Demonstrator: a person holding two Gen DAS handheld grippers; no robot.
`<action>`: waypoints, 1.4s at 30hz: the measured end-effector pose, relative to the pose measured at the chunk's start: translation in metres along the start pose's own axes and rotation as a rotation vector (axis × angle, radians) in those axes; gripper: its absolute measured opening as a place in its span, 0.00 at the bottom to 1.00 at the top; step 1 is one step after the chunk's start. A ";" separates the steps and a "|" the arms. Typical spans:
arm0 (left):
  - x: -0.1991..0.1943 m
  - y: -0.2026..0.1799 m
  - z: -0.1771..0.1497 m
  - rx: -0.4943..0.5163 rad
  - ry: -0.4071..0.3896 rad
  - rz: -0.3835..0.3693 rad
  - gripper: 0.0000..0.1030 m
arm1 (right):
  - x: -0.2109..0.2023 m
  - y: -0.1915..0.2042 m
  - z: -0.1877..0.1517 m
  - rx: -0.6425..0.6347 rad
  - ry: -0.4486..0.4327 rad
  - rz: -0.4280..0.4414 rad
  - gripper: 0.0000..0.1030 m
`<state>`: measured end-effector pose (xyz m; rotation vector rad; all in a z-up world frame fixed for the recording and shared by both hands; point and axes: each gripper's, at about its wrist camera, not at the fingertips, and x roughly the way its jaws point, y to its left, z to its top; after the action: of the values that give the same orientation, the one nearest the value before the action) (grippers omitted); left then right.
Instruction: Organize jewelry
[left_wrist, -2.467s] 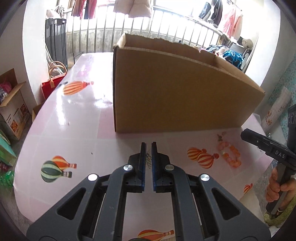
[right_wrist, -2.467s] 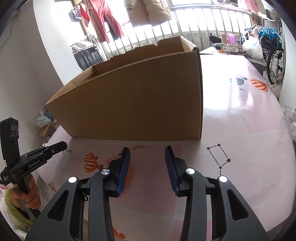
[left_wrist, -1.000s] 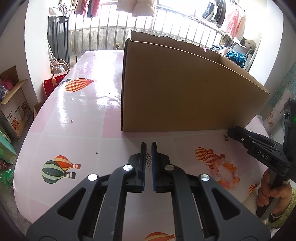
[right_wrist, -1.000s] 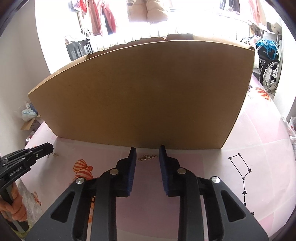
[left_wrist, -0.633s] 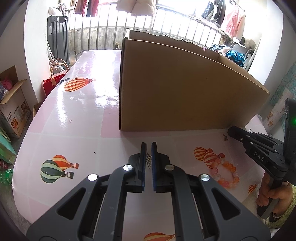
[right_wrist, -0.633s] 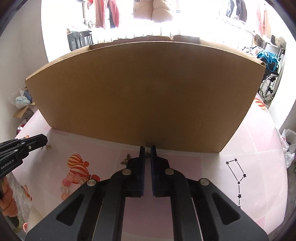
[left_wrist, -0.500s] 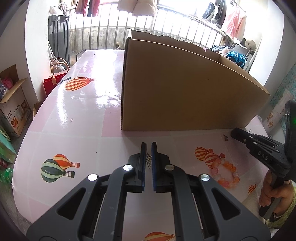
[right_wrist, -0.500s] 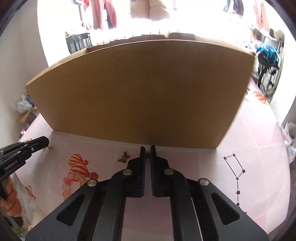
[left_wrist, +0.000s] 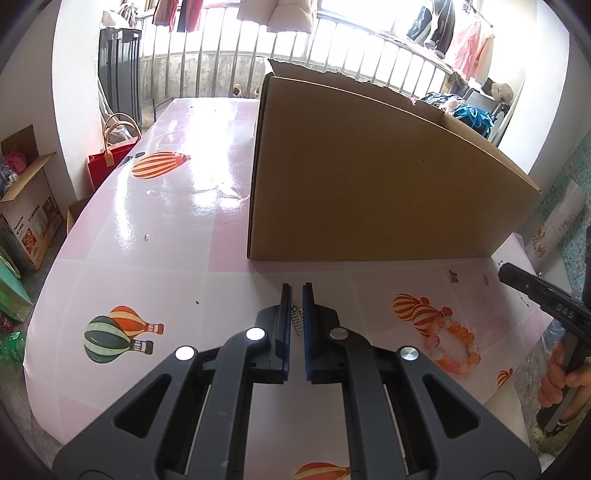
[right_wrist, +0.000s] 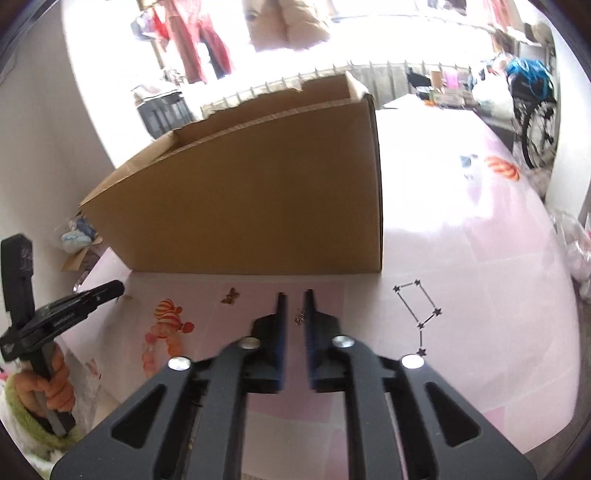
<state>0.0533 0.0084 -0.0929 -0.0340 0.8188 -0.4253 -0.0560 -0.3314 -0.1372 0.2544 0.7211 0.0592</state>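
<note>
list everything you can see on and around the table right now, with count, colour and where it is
cardboard box: one, brown, open-topped, table centre
table: one, pink, balloon prints
bead bracelet: one, orange-pink, near front edge, right of left gripper
butterfly charm: one, bronze, before the box
red bag: one, floor left of table
wheelchair: one, far right
left gripper: black, fingers pinching small silver piece
right gripper: black, fingers pinching small metal piece

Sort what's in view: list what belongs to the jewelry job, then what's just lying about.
Job: cardboard box; beaded bracelet; butterfly charm; small jewelry pieces held in the left gripper and right gripper.

Lying about: red bag; wheelchair; hanging clothes.
</note>
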 end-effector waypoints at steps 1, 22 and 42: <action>0.000 0.000 0.000 -0.001 0.001 0.000 0.05 | -0.001 0.001 0.000 -0.016 -0.008 -0.009 0.32; 0.006 0.002 0.000 -0.004 0.013 0.017 0.05 | 0.015 0.004 -0.005 -0.209 -0.041 -0.031 0.10; -0.005 0.003 0.005 -0.010 -0.024 -0.004 0.05 | -0.005 -0.014 0.006 -0.099 -0.108 0.019 0.04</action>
<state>0.0552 0.0127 -0.0871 -0.0495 0.7975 -0.4236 -0.0561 -0.3472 -0.1329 0.1686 0.6062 0.0982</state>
